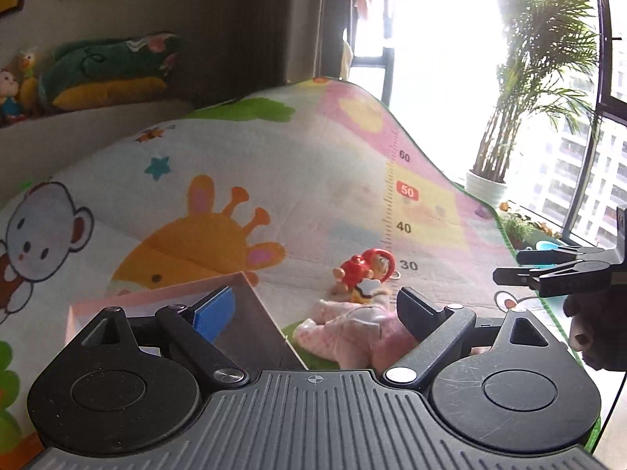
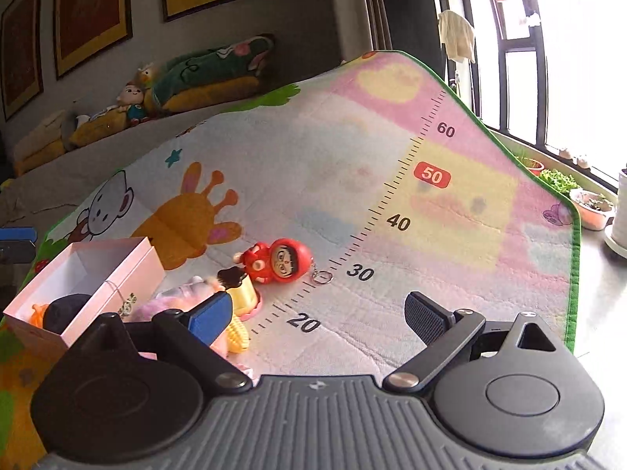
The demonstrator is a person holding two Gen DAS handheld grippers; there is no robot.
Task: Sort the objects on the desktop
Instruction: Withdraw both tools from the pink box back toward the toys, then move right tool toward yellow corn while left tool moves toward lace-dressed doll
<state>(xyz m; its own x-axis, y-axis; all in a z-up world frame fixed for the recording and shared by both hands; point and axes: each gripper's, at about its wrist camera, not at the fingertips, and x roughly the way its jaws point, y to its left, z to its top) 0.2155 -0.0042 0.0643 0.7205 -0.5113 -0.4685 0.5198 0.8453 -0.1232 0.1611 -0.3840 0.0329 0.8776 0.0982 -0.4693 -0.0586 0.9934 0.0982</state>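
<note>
A red keyring doll lies on the cartoon play mat. Left of it are a yellow spool with a dark tuft on top, a yellow ridged toy and a pink-clothed doll. The pink open box at the left holds a dark round thing and something orange. My right gripper hovers open above the mat with nothing between its fingers. My left gripper is open too, above the box's wall and the pink doll. The red doll lies just beyond it.
The mat's green edge runs along the right, with grey tabletop beyond. Potted plants stand by the window. Cushions and plush toys sit on the back ledge. The right gripper and a hand show at the left wrist view's right edge.
</note>
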